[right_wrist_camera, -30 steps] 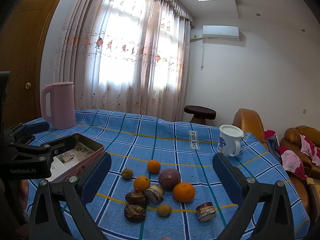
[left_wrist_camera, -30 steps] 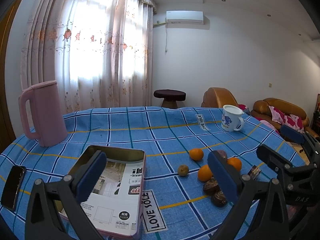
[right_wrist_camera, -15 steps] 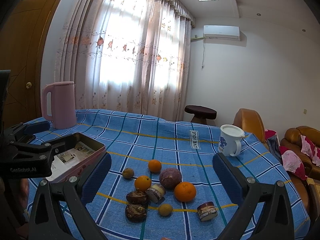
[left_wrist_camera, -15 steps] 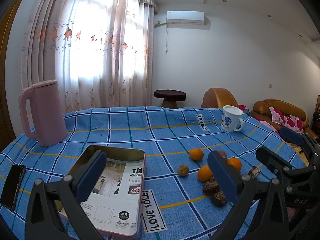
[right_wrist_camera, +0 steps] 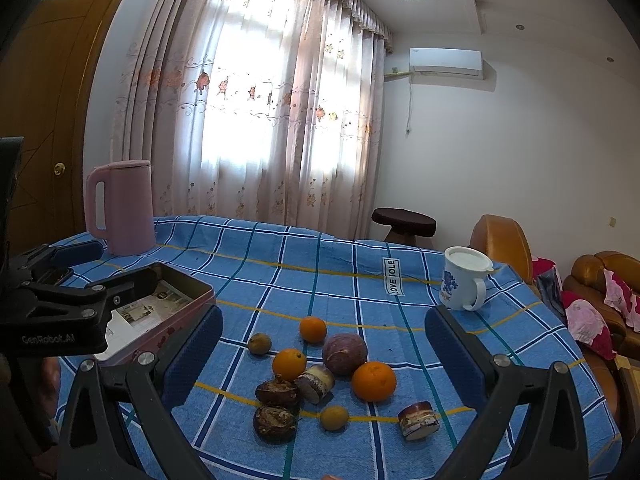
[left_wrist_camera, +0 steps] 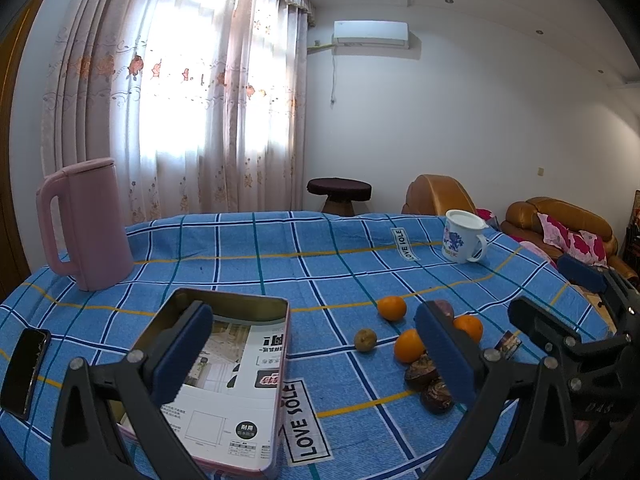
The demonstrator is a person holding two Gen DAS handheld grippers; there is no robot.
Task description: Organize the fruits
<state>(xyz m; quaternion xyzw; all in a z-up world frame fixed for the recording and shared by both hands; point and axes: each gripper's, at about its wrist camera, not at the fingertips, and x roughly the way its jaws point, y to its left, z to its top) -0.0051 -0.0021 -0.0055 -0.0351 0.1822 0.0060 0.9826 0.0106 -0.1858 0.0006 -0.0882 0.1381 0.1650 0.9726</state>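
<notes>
Fruits lie in a cluster on the blue checked tablecloth [right_wrist_camera: 340, 288]: three oranges, the nearest one [right_wrist_camera: 373, 375] at the right, a purple round fruit [right_wrist_camera: 344, 353], two small yellow-green fruits [right_wrist_camera: 259, 343], two dark brown wrinkled fruits [right_wrist_camera: 277, 393], and two small wrapped cakes [right_wrist_camera: 418, 420]. An open pink tin box [left_wrist_camera: 224, 376] with printed paper inside lies at the left. My right gripper [right_wrist_camera: 324, 358] is open and empty, above the cluster. My left gripper [left_wrist_camera: 316, 354] is open and empty, over the box's right edge, with the oranges [left_wrist_camera: 392, 307] to its right.
A pink kettle [left_wrist_camera: 86, 224] stands at the back left. A white mug [right_wrist_camera: 464, 284] stands at the back right. A black phone [left_wrist_camera: 26, 372] lies near the left table edge. A stool [left_wrist_camera: 339, 194] and brown armchairs [left_wrist_camera: 560, 220] stand beyond the table.
The right wrist view has drifted very slightly towards the fruit cluster. The left gripper has hardly moved. Both stay open.
</notes>
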